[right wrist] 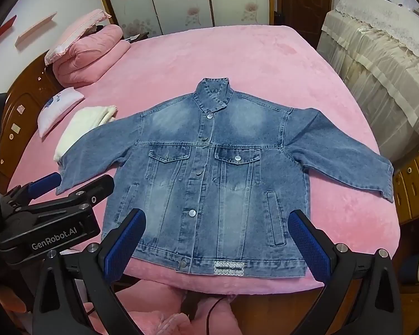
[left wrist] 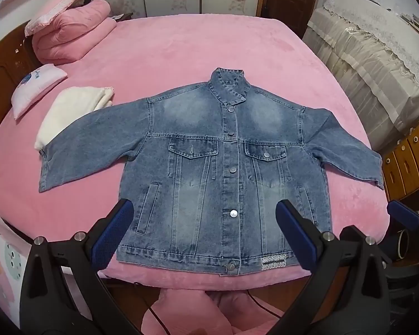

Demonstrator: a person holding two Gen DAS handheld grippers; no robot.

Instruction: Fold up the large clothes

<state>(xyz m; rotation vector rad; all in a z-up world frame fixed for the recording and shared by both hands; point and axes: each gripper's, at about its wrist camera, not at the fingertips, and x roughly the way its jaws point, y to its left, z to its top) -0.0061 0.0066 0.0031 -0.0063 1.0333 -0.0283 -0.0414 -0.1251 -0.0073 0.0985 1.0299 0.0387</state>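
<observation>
A blue denim jacket [left wrist: 209, 162] [right wrist: 209, 173] lies flat and buttoned, front side up, on the pink bed [left wrist: 209, 44] [right wrist: 223, 55]. Both sleeves are spread outward, the collar points away from me and the hem is at the near edge. My left gripper [left wrist: 204, 209] hovers open above the hem, with nothing between its blue pads. My right gripper [right wrist: 216, 216] is also open and empty over the hem, slightly to the right. In the right wrist view the left gripper [right wrist: 85, 178] sits near the left sleeve cuff. One right pad [left wrist: 402, 215] shows at the left wrist view's edge.
A folded pink quilt [left wrist: 69, 33] with a pillow on top sits at the back left. In front of it lie a small pillow [left wrist: 36, 86] and a folded white cloth [left wrist: 72, 109] that touches the left sleeve. Lace-covered furniture [left wrist: 371, 55] and wooden drawers [left wrist: 410, 162] stand to the right.
</observation>
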